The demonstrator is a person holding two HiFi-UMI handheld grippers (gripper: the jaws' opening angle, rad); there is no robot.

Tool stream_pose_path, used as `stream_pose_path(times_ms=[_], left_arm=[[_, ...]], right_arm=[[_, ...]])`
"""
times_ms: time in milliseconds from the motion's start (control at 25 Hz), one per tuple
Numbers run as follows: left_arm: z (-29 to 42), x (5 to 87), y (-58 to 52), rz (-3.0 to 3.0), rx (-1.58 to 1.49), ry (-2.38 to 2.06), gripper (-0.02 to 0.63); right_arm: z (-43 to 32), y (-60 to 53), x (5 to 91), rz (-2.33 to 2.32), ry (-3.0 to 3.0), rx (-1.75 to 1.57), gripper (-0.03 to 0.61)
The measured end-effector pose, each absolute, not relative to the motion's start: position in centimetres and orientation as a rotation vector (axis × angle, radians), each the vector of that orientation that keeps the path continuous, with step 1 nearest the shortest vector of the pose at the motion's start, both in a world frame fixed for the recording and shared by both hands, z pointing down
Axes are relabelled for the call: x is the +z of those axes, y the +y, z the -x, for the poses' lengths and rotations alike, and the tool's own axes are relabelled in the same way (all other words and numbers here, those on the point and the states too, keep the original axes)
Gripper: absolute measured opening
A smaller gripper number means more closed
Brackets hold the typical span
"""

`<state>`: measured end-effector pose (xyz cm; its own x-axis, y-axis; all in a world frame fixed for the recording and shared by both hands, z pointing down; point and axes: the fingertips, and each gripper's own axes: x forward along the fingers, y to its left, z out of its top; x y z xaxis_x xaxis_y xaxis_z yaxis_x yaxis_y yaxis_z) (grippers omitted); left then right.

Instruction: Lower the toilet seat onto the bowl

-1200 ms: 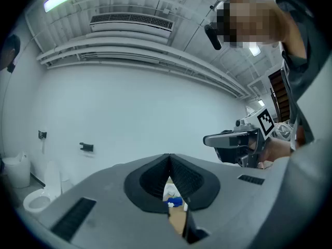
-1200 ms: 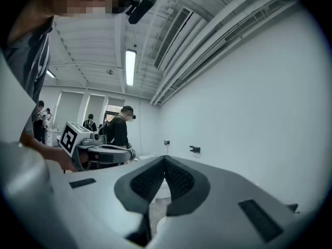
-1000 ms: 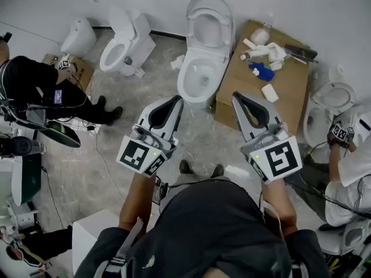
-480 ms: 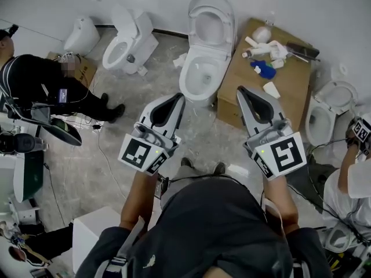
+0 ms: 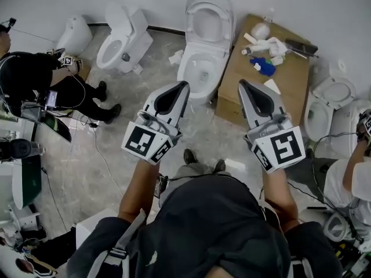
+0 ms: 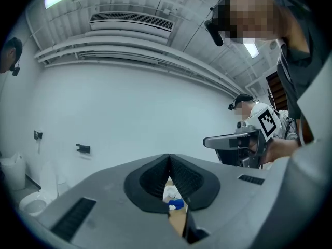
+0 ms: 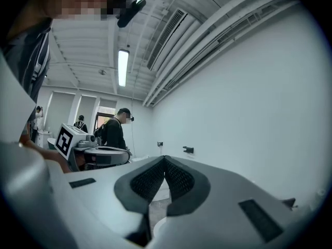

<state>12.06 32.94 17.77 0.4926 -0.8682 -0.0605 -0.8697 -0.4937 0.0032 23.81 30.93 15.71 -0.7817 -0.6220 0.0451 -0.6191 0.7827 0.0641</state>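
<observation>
The white toilet (image 5: 200, 68) stands against the far wall in the head view. Its seat (image 5: 209, 15) is raised and leans back toward the wall, and the bowl (image 5: 197, 77) lies open below it. My left gripper (image 5: 185, 85) is shut with nothing in it, its tip just short of the bowl's front rim. My right gripper (image 5: 242, 83) is shut and empty too, over the floor between the bowl and the cardboard box. The left gripper view shows closed jaws (image 6: 168, 157) and the right gripper (image 6: 236, 141) alongside. In the right gripper view the jaws (image 7: 165, 160) meet at the tip.
A cardboard box (image 5: 287, 86) right of the toilet carries bottles and a blue item (image 5: 264, 68). Other toilets stand at the left (image 5: 122, 39) and right (image 5: 327, 106). A person in black (image 5: 35, 80) sits at the left, and another person (image 5: 348, 178) is at the right. Cables lie on the floor.
Both grippers have edged forward toward the toilet, still shut. The person at the left has shifted an arm.
</observation>
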Motion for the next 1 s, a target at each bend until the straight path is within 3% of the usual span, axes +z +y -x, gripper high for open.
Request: stream_pose_path(times_ms=[600, 1000], left_arm=[[-3.2, 18.7, 28.8, 2.781, 0.086, 1.418, 0.005], [-1.9, 19.7, 25.1, 2.815, 0.097, 1.421, 0.005]], right_arm=[[-15.7, 27.0, 15.4, -1.18, -2.818, -0.113, 0.006], [-14.4, 23.3, 16.2, -1.172, -2.787, -0.098, 0.006]])
